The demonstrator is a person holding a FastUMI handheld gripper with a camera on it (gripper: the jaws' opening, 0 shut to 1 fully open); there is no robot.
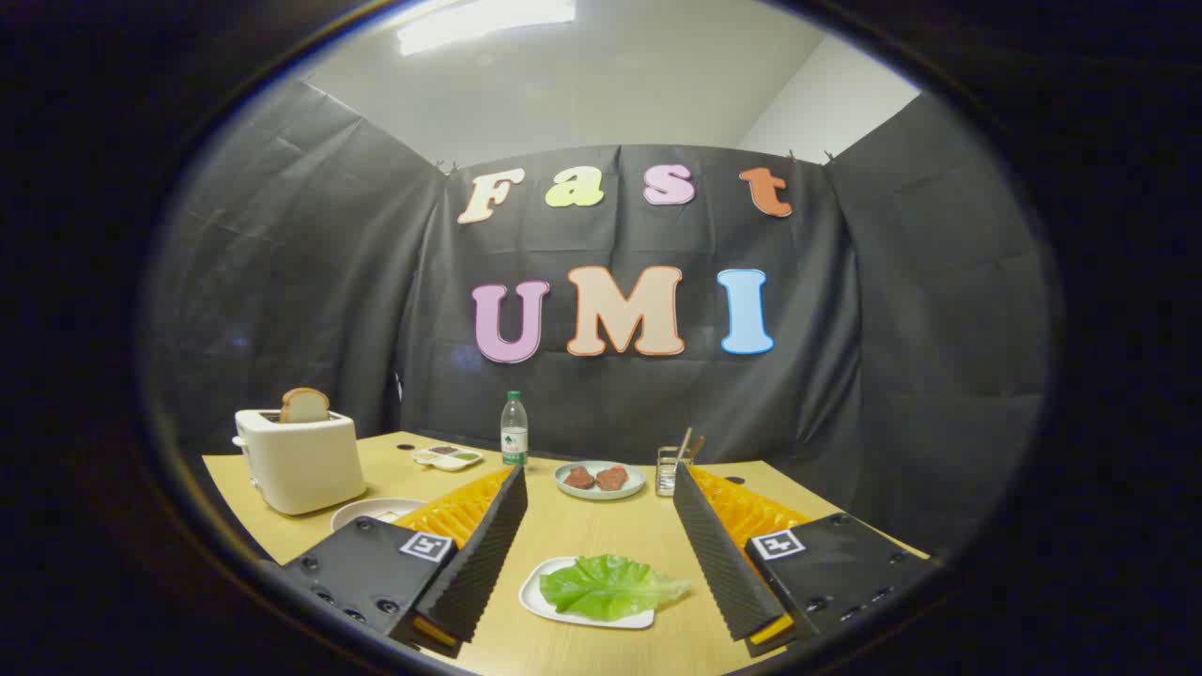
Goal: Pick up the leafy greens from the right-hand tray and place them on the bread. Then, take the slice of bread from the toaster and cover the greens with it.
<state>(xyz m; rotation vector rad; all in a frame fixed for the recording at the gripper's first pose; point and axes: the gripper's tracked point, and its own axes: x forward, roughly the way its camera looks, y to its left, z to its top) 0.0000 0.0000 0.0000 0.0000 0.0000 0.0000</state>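
A green leaf of lettuce [608, 585] lies on a small white tray [538, 601] on the wooden table, low between my two fingers. My gripper [599, 488] stands open above it, with nothing held; one finger [488, 549] is left of the tray and the other to its right. A white toaster [300, 460] stands at the table's left, with a slice of bread [304, 406] sticking up out of its slot. Beside the toaster, partly hidden behind my left finger, is a white plate [362, 512]; what lies on it I cannot make out.
Beyond the fingertips sits a pale plate [601, 490] with two reddish-brown pieces. A clear water bottle [514, 429], a small divided dish [447, 457] and a glass holding sticks [669, 468] stand near the table's far edge.
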